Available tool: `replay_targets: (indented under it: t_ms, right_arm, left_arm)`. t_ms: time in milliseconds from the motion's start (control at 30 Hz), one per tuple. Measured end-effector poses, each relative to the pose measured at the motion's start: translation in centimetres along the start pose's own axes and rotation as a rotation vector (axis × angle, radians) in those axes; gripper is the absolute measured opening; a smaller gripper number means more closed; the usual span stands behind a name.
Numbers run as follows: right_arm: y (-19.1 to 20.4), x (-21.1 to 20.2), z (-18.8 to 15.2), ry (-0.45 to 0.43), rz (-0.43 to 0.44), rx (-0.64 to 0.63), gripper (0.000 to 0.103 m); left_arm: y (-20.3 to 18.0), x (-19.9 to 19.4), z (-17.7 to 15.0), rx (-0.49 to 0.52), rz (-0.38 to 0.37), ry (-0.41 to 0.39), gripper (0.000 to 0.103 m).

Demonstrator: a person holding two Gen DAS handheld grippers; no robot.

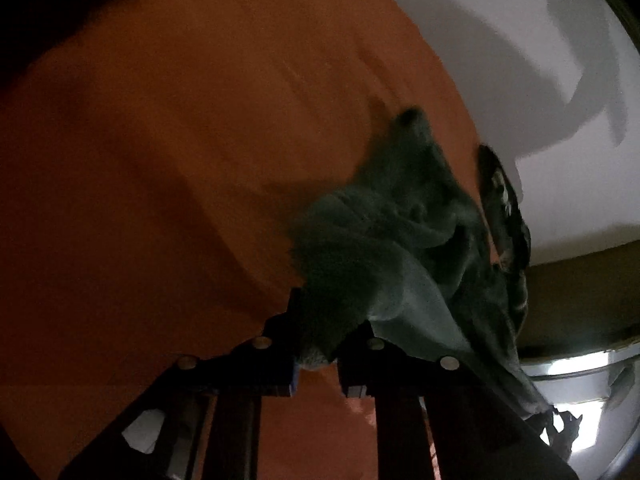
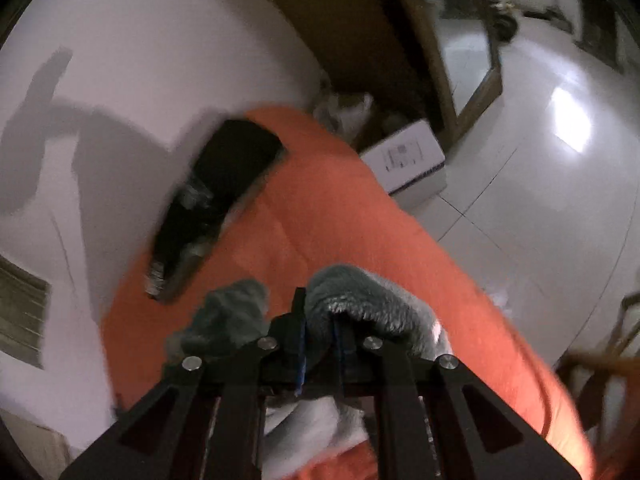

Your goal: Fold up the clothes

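Observation:
A grey-green fleecy garment (image 1: 392, 232) hangs bunched over an orange bed cover (image 1: 180, 140). My left gripper (image 1: 320, 340) is shut on one part of it, with fleece pinched between the dark fingers and the rest trailing up and to the right. In the right wrist view, my right gripper (image 2: 320, 326) is shut on another fold of the same garment (image 2: 360, 296), which bulges over both fingers above the orange cover (image 2: 340, 208). The picture is blurred.
A black patterned cloth (image 2: 216, 200) lies at the far edge of the orange cover, also seen as the black cloth (image 1: 504, 208). Beyond are a white wall (image 2: 140, 60), a white box (image 2: 408, 156) on the tiled floor (image 2: 540, 184), and a wooden door frame (image 2: 436, 52).

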State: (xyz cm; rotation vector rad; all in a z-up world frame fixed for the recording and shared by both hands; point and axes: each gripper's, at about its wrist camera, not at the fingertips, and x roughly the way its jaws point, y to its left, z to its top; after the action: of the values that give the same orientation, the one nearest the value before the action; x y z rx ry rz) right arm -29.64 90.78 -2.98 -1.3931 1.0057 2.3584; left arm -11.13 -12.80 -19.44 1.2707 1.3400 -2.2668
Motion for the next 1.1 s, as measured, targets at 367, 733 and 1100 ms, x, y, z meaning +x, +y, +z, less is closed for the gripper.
replay_targets:
  t_ms: [367,733,1100]
  right_arm:
    - [-6.9,9.4,-8.2,0.208,-0.096,-0.040,0.068]
    - [-9.4,9.5,-10.0,-0.116,-0.038,-0.188,0.068]
    - [-8.9,-3.4,-5.5,-0.261,-0.188,-0.255,0.006]
  left_arm:
    - [-0.9,0.2,-0.6,0.139,-0.023,0.114,0.026]
    - [0.2,2.8,0.5,-0.003,0.004,0.128,0.028]
    - [1.4,2.9,0.7,-0.075,-0.011,0.125,0.028]
